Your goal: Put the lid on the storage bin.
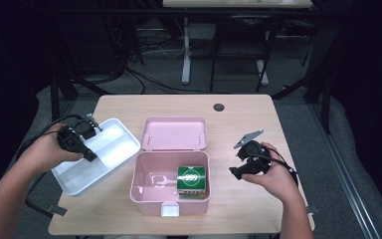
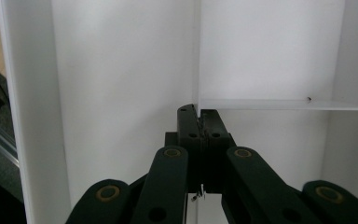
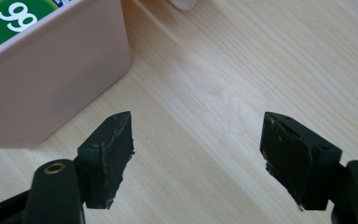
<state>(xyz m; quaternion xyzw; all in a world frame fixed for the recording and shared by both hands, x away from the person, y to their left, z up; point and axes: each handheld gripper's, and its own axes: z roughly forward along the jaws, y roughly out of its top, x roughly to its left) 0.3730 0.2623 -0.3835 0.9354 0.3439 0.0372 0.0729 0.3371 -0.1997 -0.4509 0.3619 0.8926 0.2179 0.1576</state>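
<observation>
Closest to the lens, the person's two forearms are coming up from the bottom edge of the high view, each hand wrapped around a black gripper. The left gripper (image 1: 90,155) is sitting over the white tray (image 1: 74,184) at the left side of the wooden table (image 1: 238,107), and its jaws are pressed together on the thin divider wall (image 2: 279,104) inside that tray. In the left gripper view, the pads are pinching the end of that partition right where the tray's compartments are meeting.

The right gripper (image 1: 235,173) is hovering just beside the pink box (image 1: 144,196), off its right side, with its jaws spread wide and nothing between them (just bare wood grain showing in the gap in the right gripper view). The grey three-cornered plate is sticking up on top of it.

The pink box is lying open in the middle of the table, lid (image 1: 175,133) flipped back flat behind it, white latch at the front. Inside, in the right half, a green carton (image 1: 193,178) is sitting with white numerals "999" in a circle on top; in the right gripper view, part of that number is peeking over the box wall. Any smaller print is too blurry to read.
</observation>
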